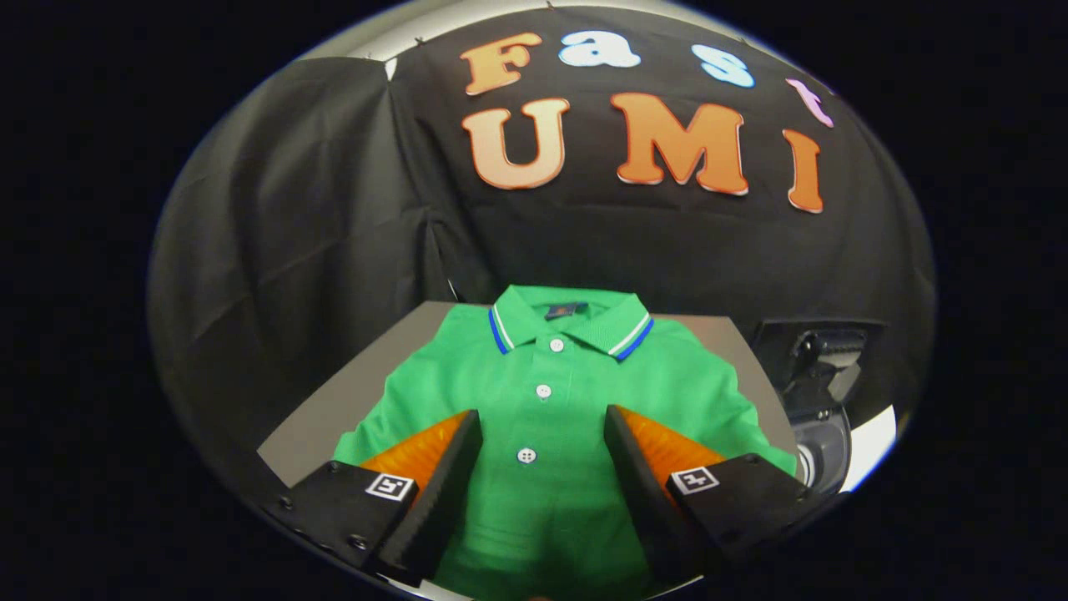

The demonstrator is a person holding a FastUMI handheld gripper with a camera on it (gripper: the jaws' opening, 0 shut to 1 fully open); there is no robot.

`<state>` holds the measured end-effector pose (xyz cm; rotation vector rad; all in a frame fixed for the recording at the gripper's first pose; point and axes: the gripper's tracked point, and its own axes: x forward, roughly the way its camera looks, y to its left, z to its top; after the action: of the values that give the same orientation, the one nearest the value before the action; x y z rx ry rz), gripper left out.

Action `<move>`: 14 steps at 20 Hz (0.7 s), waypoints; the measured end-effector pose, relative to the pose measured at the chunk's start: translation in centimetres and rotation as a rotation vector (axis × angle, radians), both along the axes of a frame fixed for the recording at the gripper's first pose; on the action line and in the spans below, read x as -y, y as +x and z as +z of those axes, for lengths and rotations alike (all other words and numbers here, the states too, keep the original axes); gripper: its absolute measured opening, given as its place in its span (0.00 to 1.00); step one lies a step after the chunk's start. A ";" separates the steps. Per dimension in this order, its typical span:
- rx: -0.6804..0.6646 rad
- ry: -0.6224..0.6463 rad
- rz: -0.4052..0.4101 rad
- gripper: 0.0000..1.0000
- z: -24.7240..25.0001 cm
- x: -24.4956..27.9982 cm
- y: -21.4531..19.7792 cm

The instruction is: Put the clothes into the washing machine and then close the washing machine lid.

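Shirt: green polo shirt (551, 401) flat on the grey surface (334, 409), collar away.
Fingers: gripper (542, 421) spread wide, gripping nothing, placket between the fingers.
Washing machine (822, 392): just right of shirt.

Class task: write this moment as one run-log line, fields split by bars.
hand-held gripper: open, above shirt front | green polo shirt: flat on table, ungrasped | washing machine: beside table
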<state>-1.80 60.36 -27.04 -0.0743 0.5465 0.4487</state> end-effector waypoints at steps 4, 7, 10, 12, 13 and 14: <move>-0.007 -0.013 0.044 0.93 -0.3 -0.3 0.4; -0.020 0.000 0.113 0.81 -0.3 -0.7 -0.1; -0.021 0.020 0.168 0.54 -0.2 -0.1 0.1; -0.031 0.029 0.197 0.31 -0.2 0.4 0.2; -0.019 0.030 0.190 0.27 0.0 0.8 0.4; 0.006 0.018 0.186 0.22 0.2 1.1 0.5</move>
<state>-1.27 59.25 -26.83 -0.1100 0.5318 0.6347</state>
